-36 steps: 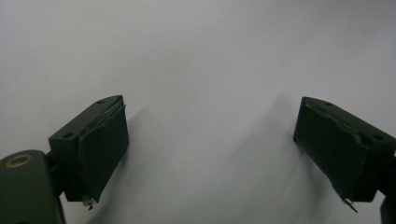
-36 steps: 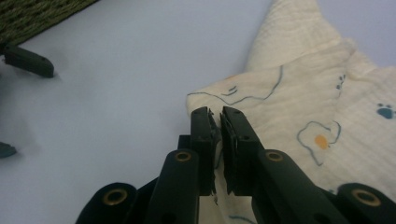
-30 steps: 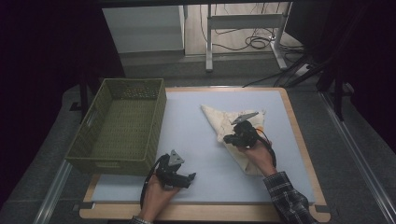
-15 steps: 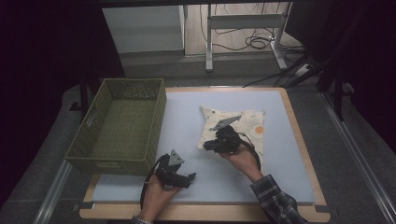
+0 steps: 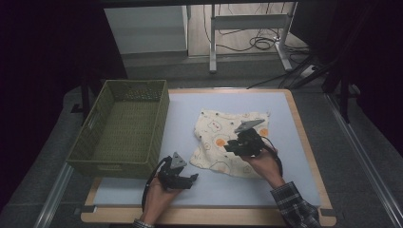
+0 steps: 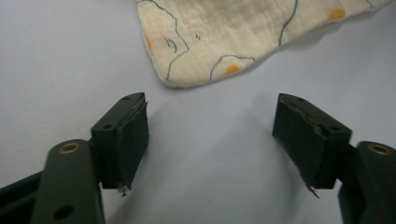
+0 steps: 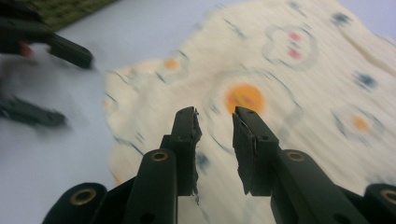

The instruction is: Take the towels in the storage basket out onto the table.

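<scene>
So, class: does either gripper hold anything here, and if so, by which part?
Nothing is held. The left gripper is open over bare table short of the cloth; the right gripper is over the cloth, jaws slightly apart with nothing between.

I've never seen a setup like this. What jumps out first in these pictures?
A cream cloth printed with orange dots and little outlined faces lies spread on the pale blue table, right of centre. The right gripper hangs over it with its jaws a small gap apart, while the left gripper waits wide open near the cloth's corner. An empty green woven basket sits at the table's left.
</scene>
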Available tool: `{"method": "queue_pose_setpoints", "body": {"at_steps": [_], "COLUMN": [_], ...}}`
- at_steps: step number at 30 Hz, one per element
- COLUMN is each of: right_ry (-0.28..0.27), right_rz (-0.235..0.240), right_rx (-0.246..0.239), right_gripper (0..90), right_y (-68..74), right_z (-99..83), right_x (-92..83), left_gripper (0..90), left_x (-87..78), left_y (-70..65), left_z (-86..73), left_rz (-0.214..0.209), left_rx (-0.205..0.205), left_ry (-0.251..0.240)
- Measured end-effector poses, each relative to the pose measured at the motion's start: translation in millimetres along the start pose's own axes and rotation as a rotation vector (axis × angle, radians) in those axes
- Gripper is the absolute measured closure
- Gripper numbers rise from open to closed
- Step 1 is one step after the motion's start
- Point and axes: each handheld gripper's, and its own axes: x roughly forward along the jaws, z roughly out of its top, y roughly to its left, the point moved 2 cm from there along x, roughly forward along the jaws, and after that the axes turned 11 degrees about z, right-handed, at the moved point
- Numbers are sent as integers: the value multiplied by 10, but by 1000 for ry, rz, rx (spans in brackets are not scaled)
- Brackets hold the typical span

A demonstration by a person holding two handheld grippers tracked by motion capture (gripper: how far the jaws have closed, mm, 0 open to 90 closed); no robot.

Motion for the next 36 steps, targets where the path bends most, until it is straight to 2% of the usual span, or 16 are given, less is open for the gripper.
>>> {"method": "queue_pose_setpoints", "body": {"at_steps": [5,6,7,8,11,12,13,16,19,26,28,30,32,33,35,36], "right_ry": [-4,-4,-2,-2,-8,-8,-8,-3,-11,-37,-35,-8,-8,-15,-12,-12], "right_rz": [-67,-67,-80,-80,-94,-102,-102,-113,-118,-112,-106,-121,-130,-133,-136,-131], "right_rx": [44,44,55,55,76,78,78,84,98,101,97,87,77,80,83,86], "right_gripper": [705,705,705,705,706,706,706,706,706,705,691,680,685,704,841,895], "right_y": [-154,-154,-167,-167,-159,-149,-149,-118,-62,48,77,98,101,105,114,127], "right_z": [-328,-328,-431,-431,-589,-697,-697,-854,-1039,-1210,-1240,-1274,-1285,-1290,-1292,-1297], "right_x": [-271,-271,-346,-346,-453,-519,-519,-602,-703,-781,-764,-703,-686,-682,-688,-686], "left_gripper": [444,444,485,515,560,599,599,616,593,555,570,625,654,686,828,863], "left_x": [0,16,65,65,147,169,184,215,236,290,297,292,287,282,268,258], "left_y": [38,50,70,70,92,97,106,139,178,173,168,158,149,144,117,101], "left_z": [165,199,256,256,299,304,307,297,284,294,295,279,273,269,262,260], "left_rz": [15,24,20,20,31,32,38,42,46,34,18,6,4,-2,-24,-15], "left_rx": [0,0,-4,-4,1,-1,1,-8,-18,-15,-23,-35,-45,-43,-37,-27], "left_ry": [-17,-20,-20,-20,-5,-4,-3,-1,-9,-4,-3,-10,-9,-11,-14,-14]}}
